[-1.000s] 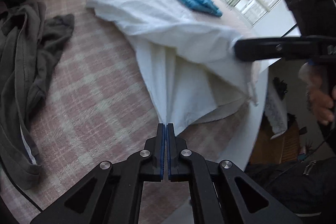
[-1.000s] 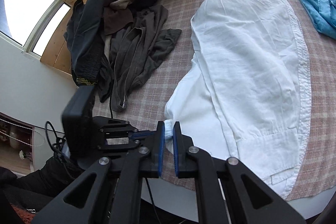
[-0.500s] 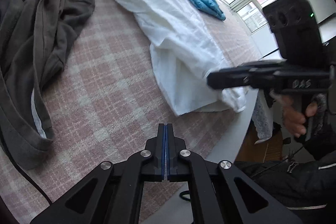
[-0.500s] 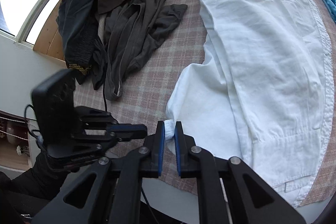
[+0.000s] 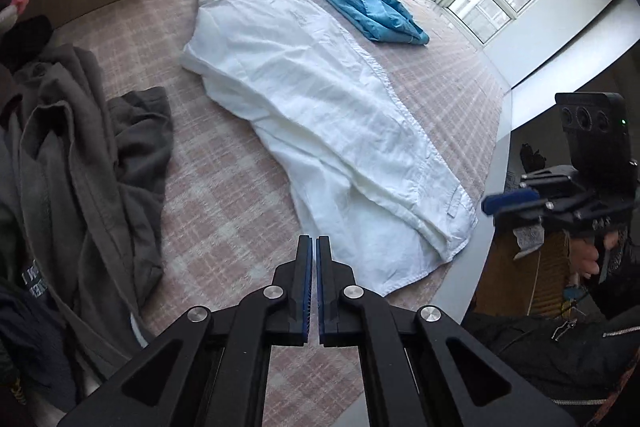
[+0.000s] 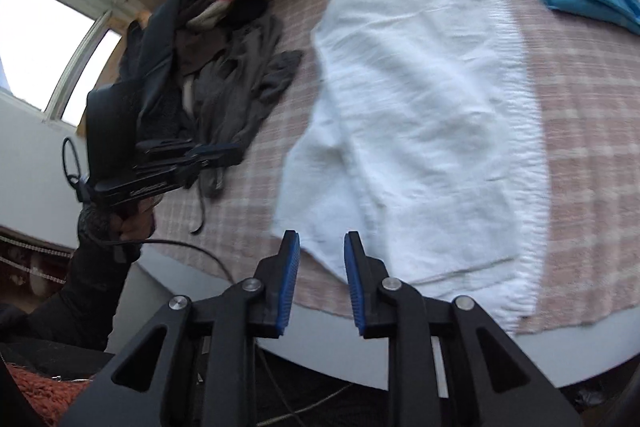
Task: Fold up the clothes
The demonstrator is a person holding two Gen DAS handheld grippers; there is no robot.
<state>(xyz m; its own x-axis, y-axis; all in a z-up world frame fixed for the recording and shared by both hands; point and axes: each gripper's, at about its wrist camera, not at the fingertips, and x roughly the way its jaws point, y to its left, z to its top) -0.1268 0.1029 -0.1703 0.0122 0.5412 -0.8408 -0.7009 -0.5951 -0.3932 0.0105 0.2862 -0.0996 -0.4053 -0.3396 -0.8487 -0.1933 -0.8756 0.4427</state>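
A white shirt (image 5: 320, 99) lies stretched out lengthwise on the pink checked tablecloth (image 5: 224, 227), collar at the far end by the window. My left gripper (image 5: 314, 241) hovers just before the shirt's near hem, shut with nothing between its fingers. My right gripper (image 6: 322, 237) stands open above the near corner of the white shirt (image 6: 412, 115), holding nothing. From the left wrist view the right gripper (image 5: 490, 209) sits off the table's right edge, held by a hand. The right wrist view shows the left gripper (image 6: 236, 153) at the left, over the table edge.
A heap of grey and dark clothes (image 5: 80, 167) lies left of the shirt, also seen as the dark heap (image 6: 224, 67). A folded blue garment (image 5: 368, 7) rests at the far right near the windows. The table's white rim (image 5: 472, 267) curves close by.
My right gripper has opened and let go of the shirt's corner, then drawn back. The shirt now lies flat. The left gripper stayed shut and swung to face along the shirt.
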